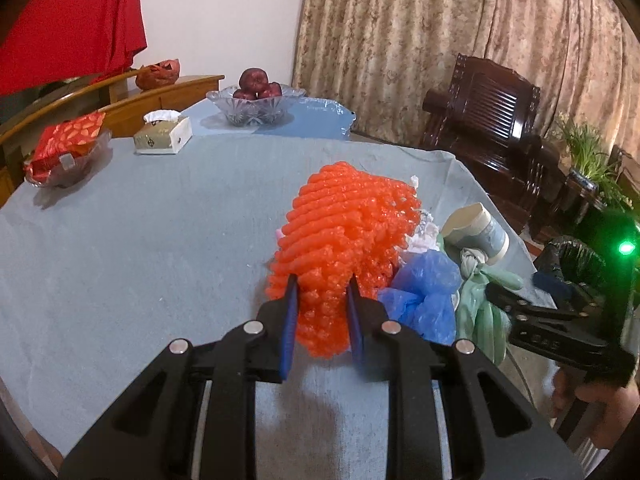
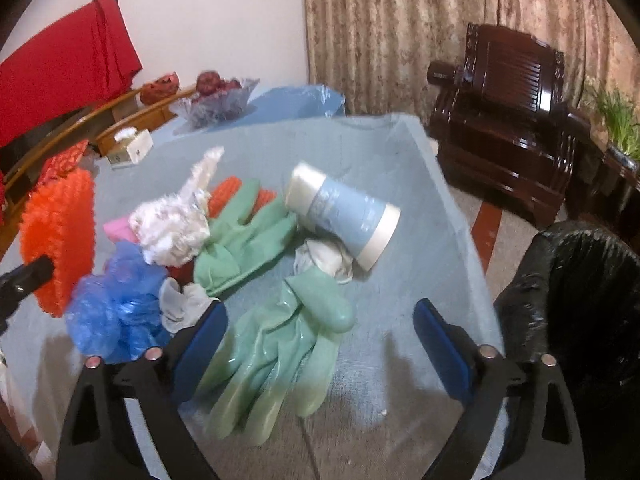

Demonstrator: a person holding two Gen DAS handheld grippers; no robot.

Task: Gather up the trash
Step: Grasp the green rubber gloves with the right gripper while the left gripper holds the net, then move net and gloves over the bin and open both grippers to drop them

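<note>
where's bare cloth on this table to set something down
Free: the wide stretch of grey cloth between the tissue box, the red packet dish and the orange foam net. Crowded: the right edge, where blue bag, green gloves and paper cup pile up beside the black bin.

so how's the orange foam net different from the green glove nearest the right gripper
The orange foam net is bright and knobbly; the green glove is pale, smooth and glossy. The net is pinched in the left gripper and raised off the cloth; the glove lies flat, untouched, between the right gripper's open jaws. Both are soft trash on the table.
</note>
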